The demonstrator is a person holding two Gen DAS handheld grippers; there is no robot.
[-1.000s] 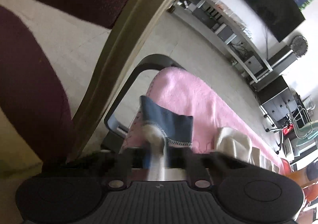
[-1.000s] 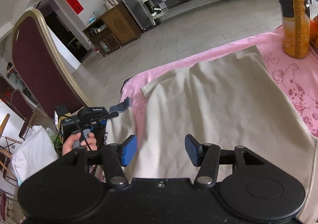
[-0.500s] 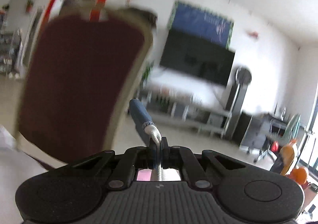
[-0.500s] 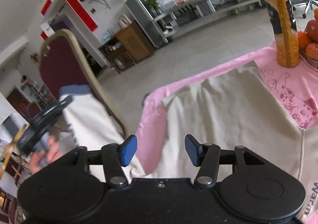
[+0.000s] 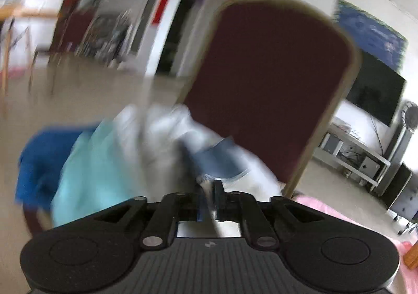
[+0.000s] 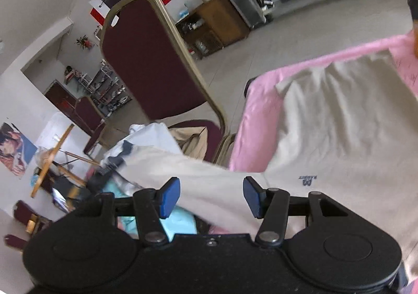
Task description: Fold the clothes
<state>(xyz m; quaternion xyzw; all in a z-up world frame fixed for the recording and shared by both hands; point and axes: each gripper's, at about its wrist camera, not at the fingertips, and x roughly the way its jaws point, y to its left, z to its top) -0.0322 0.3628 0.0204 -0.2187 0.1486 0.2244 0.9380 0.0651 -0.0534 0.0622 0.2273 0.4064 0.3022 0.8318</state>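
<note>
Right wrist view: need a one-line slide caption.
Open right gripper hovers over a cream sweatshirt spread on the pink-covered table, its sleeve trailing toward a maroon padded chair.

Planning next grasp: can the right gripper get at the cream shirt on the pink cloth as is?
Probably yes: the right gripper stands open just above the cream shirt, nothing between them.

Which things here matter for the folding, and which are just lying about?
Job:
cream garment
its blue-cuffed sleeve at the left gripper, jaws opening
pink cloth underneath
right gripper, open

Lying about:
maroon chair
turquoise cloth
</note>
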